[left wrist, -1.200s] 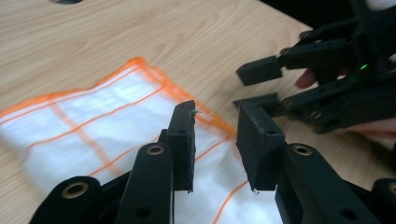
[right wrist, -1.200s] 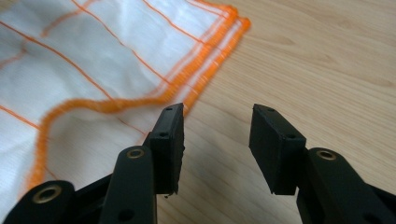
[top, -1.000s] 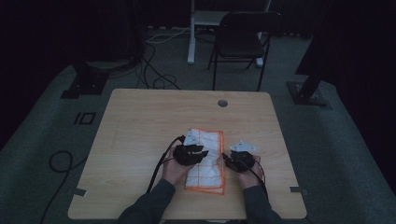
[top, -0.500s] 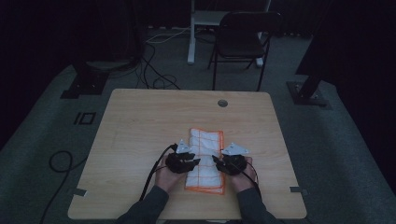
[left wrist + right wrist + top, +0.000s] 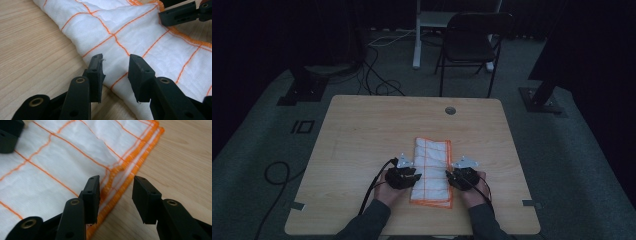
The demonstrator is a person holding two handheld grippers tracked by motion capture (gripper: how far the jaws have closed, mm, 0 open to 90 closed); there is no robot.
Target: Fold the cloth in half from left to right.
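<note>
A folded white cloth [image 5: 432,167] with orange grid lines and an orange hem lies lengthwise on the wooden table [image 5: 362,130]. My left gripper [image 5: 411,177] sits low at the cloth's left edge near its front end. In the left gripper view the jaws [image 5: 116,60] stand apart over the soft folded edge of the cloth [image 5: 125,30], not pressing it. My right gripper [image 5: 453,178] is at the opposite edge. Its jaws [image 5: 116,181] straddle the layered orange hem of the cloth [image 5: 50,165], open, having just closed a little. Each gripper's view shows the other's black jaw tip across the cloth.
A round cable hole [image 5: 450,110] sits near the table's far edge. Behind the table stand a dark chair [image 5: 472,45] and a white stand leg [image 5: 417,35]. Cables [image 5: 377,80] lie on the floor, and black stand bases flank the table.
My left gripper has come down off the cloth's middle, back toward the person and to its left edge. The right gripper has shifted slightly inward to the right hem. The cloth has not moved.
</note>
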